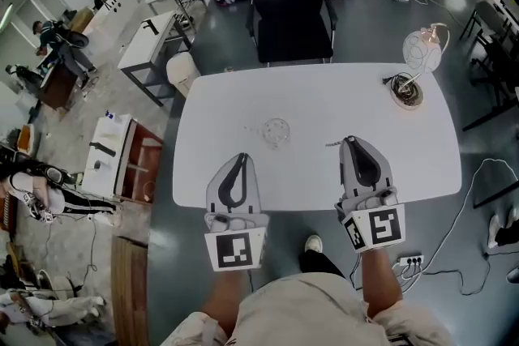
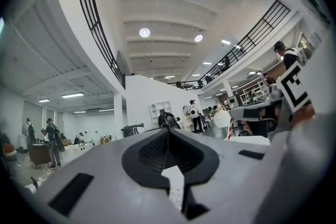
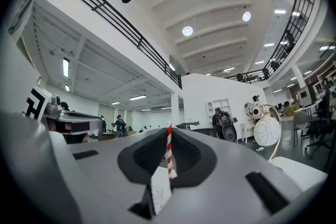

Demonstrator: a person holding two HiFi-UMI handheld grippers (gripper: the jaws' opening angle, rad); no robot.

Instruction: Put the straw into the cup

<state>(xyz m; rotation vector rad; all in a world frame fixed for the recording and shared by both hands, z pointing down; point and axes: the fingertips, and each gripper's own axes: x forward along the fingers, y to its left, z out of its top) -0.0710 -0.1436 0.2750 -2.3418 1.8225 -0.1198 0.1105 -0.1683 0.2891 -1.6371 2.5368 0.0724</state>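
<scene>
Right gripper (image 3: 170, 132): jaws clamped on the red-and-white striped straw (image 3: 169, 152), which stands crosswise to them, over the desk's (image 1: 324, 97) near edge. Left gripper (image 2: 168, 131): jaws closed, empty, same edge. Clear cup (image 1: 276, 130) mid-desk, apart from both.
</scene>
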